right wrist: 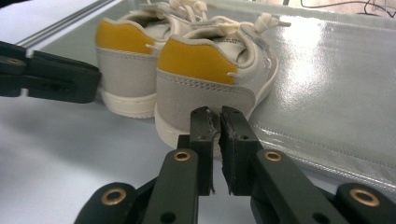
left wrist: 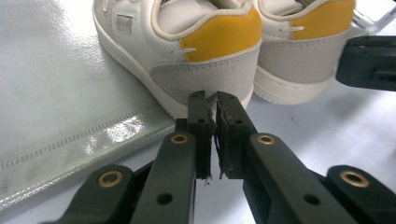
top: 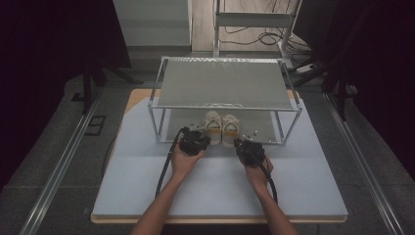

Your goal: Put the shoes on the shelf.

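a pair of cream sneakers with yellow heels, the left sneaker (top: pixel 213 127) and right sneaker (top: pixel 230 129), stands side by side on the lower shelf of a metal rack (top: pixel 226 83) on the desk (top: pixel 147 186). just near of each heel, the left hand-held gripper (top: pixel 204 142) and right hand-held gripper (top: pixel 239 144) have jaws closed, holding nothing.

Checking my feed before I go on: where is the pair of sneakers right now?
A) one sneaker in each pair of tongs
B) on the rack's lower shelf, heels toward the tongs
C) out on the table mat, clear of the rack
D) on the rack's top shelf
B: the sneakers stand side by side on the lower shelf of the rack, yellow heels facing both shut tongs.
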### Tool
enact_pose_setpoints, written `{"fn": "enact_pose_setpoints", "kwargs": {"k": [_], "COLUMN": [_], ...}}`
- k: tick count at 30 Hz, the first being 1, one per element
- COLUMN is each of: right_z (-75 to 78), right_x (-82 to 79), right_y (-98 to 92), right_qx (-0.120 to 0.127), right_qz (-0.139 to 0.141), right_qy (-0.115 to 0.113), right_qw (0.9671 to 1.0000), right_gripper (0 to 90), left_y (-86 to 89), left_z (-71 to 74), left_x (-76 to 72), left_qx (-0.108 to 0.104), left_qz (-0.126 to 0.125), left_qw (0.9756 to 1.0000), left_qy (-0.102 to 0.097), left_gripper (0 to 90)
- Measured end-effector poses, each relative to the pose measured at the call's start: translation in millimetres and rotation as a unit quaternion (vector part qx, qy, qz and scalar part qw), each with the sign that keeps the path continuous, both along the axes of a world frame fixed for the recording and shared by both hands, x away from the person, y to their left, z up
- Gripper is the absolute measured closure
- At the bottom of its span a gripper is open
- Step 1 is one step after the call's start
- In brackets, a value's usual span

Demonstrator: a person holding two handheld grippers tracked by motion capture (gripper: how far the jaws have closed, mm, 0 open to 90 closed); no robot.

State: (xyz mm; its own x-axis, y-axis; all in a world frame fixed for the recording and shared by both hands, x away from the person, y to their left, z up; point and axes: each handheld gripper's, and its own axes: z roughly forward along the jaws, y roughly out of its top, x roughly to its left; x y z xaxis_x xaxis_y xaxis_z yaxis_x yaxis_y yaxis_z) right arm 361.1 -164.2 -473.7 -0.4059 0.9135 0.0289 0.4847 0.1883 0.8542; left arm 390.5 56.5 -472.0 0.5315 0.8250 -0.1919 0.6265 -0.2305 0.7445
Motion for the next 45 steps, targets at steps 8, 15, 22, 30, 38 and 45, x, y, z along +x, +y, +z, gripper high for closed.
{"fn": "enact_pose_setpoints", "kwargs": {"k": [8, 15, 22, 30, 38, 45], "right_z": [-2.5, -8.3, -8.3, -7.8, -7.5, -8.5], "right_x": [9.0, 17.3, 17.4, 18.1, 19.0, 24.6], "right_y": [2.2, 5.2, 4.9, 4.5, 4.6, 4.0], "right_qx": [-0.004, 0.000, -0.003, -0.005, -0.004, -0.003], "right_qz": [-0.009, -0.017, -0.012, -0.009, -0.009, -0.020], "right_qy": [0.001, 0.003, 0.005, 0.007, 0.007, 0.002], "right_qw": [1.0000, 0.9999, 0.9999, 0.9999, 0.9999, 0.9998], "right_gripper": [83.2, 83.2, 84.3, 84.3, 84.1, 83.9], "left_y": [-0.6, 0.2, -1.5, -0.1, -4.1, -3.7], "left_z": [-0.6, -0.8, 1.5, 4.4, -1.5, -2.2], "left_x": [0.5, 1.5, 5.6, 20.0, 23.7, 25.2], "left_qx": [0.002, 0.000, 0.006, 0.027, 0.023, 0.028], "left_qz": [-0.002, -0.004, 0.005, -0.013, 0.002, -0.009], "left_qw": [1.0000, 1.0000, 0.9999, 0.9995, 0.9997, 0.9996], "left_qy": [0.004, 0.005, 0.008, -0.006, 0.005, 0.002], "left_gripper": [84.3, 84.5, 84.3, 83.8, 83.7, 83.3]}}
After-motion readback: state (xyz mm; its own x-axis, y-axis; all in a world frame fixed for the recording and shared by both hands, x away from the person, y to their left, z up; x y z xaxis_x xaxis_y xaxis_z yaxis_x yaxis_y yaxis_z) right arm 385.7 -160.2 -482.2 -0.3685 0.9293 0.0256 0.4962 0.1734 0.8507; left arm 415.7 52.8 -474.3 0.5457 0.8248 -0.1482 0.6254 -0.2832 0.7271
